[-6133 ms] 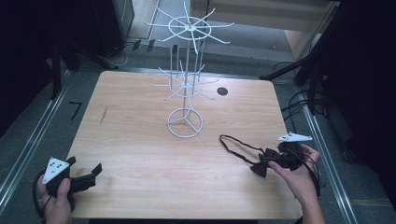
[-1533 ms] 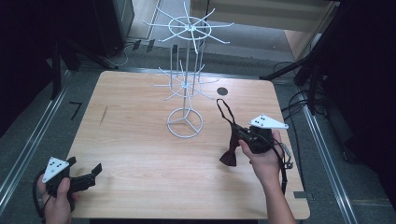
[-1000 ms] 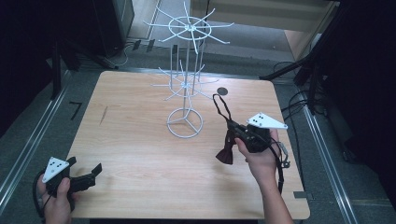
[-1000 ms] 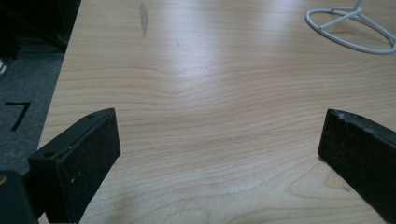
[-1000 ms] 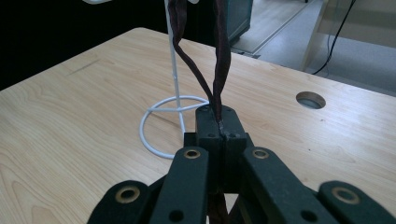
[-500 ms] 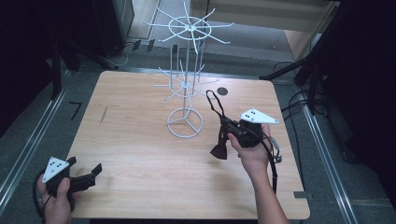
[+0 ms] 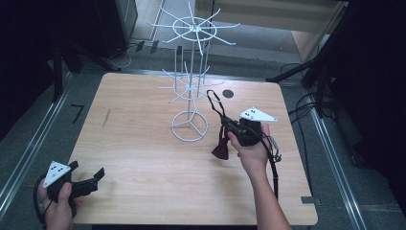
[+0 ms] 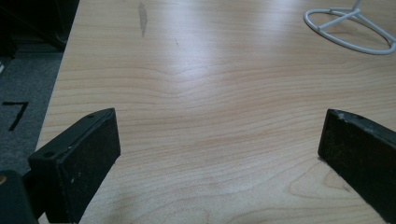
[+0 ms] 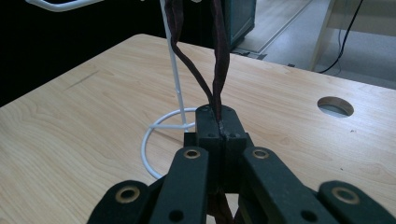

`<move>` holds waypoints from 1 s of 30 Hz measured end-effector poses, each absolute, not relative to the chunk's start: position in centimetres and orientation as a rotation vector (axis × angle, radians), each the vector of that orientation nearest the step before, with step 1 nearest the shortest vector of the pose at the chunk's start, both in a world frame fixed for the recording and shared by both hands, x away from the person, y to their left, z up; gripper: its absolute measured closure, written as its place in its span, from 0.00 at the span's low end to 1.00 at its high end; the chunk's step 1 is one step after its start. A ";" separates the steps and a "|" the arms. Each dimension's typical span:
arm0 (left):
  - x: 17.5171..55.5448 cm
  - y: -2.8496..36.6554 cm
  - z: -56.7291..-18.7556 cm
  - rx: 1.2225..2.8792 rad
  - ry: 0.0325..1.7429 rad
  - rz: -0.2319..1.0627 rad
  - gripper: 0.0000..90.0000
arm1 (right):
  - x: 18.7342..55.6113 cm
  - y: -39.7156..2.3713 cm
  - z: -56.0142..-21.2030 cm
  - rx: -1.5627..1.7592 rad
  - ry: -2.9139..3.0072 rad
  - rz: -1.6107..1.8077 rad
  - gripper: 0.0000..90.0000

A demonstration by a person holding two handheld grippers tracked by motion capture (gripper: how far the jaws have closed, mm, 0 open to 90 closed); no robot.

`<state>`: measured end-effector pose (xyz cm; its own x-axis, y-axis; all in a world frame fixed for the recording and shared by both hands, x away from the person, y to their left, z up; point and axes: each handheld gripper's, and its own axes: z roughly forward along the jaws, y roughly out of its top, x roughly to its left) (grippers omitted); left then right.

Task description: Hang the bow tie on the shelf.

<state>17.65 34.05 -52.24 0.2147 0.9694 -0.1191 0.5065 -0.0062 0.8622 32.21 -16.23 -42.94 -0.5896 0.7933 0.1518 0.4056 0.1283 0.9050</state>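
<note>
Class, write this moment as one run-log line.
right gripper: shut on bow tie strap, lifted beside wire stand | left gripper: open, empty, near table corner

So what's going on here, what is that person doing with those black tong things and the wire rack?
A person at a wooden table holds a gripper in each hand. The right gripper is shut on the strap of a dark bow tie and holds it up beside the white wire rack; the bow hangs below the gripper and the strap loops up toward the rack's lower arms. It is not yet hung on any hook. The left gripper rests open at the table's near left corner, holding nothing.
</note>
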 end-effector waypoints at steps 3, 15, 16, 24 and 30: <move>17.7 34.1 -52.2 1.639 1.412 0.683 0.00 | 32.5 -16.0 -43.0 1.164 2.048 1.452 1.00; 17.6 34.0 -52.2 1.642 1.410 0.685 0.00 | 34.6 -13.4 -44.4 1.210 2.066 1.392 1.00; 17.6 34.0 -52.2 1.639 1.411 0.683 0.00 | 34.8 -13.3 -44.5 1.216 2.066 1.386 1.00; 17.6 34.1 -52.2 1.639 1.409 0.682 0.00 | 35.7 -12.7 -46.1 1.289 2.047 1.350 1.00; 17.6 34.1 -52.3 1.630 1.413 0.681 0.00 | 36.0 -12.3 -46.5 1.292 2.033 1.346 1.00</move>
<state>17.60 34.07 -52.25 0.2124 0.9690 -0.1260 0.5051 0.0015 0.8631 35.97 -12.33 -46.47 -0.5052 0.8469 0.1660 0.4833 0.1182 0.8675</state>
